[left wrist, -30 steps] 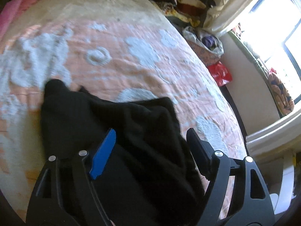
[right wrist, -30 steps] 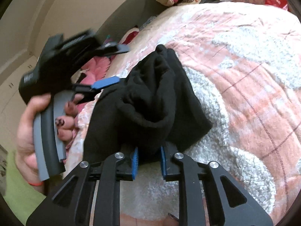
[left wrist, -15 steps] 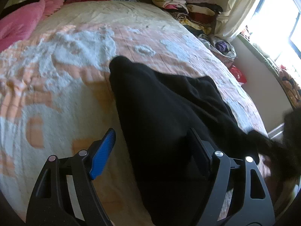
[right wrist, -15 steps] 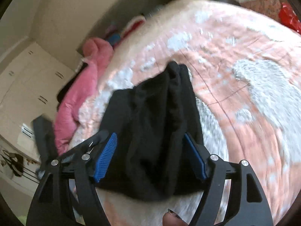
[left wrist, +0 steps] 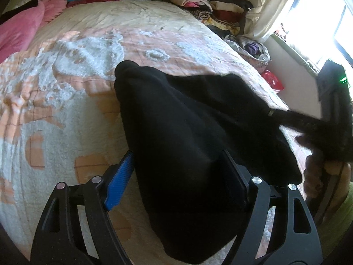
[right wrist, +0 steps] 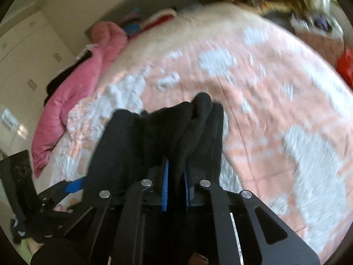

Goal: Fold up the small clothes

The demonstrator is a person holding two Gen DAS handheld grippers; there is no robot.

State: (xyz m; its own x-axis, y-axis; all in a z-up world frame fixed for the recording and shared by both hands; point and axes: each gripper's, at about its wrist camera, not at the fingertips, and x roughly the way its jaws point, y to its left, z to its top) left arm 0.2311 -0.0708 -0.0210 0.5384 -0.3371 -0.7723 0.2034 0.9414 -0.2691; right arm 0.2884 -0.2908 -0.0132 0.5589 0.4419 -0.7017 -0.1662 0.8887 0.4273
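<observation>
Black garment (left wrist: 189,132) lying on the bed (left wrist: 66,119), on the peach and white quilt, spread from mid-bed toward the near edge and the window-side edge.

Left claw (left wrist: 176,176) wide open, straddling the near end of the garment: blue pad (left wrist: 120,182) on bare quilt to one side, other finger against the cloth; nothing pinched between them.

Right claw (right wrist: 176,185) nearly closed, blue pads pressed on a bunched fold of the garment (right wrist: 176,137); cloth gathered into ridges running away from the fingertips. Right wrist view blurred; fine detail of the grip not readable.

Right claw also visible at the right edge of the left wrist view (left wrist: 273,113), blurred, at the garment's window-side edge. Left claw visible at lower left of the right wrist view (right wrist: 72,185), beside the garment.

Pink jacket (right wrist: 77,101) heaped at the far left edge of the bed. Stack of folded clothes (left wrist: 209,2) past the far corner, near the curtain (left wrist: 275,8). Red bag (left wrist: 272,80) on the floor below the window.
</observation>
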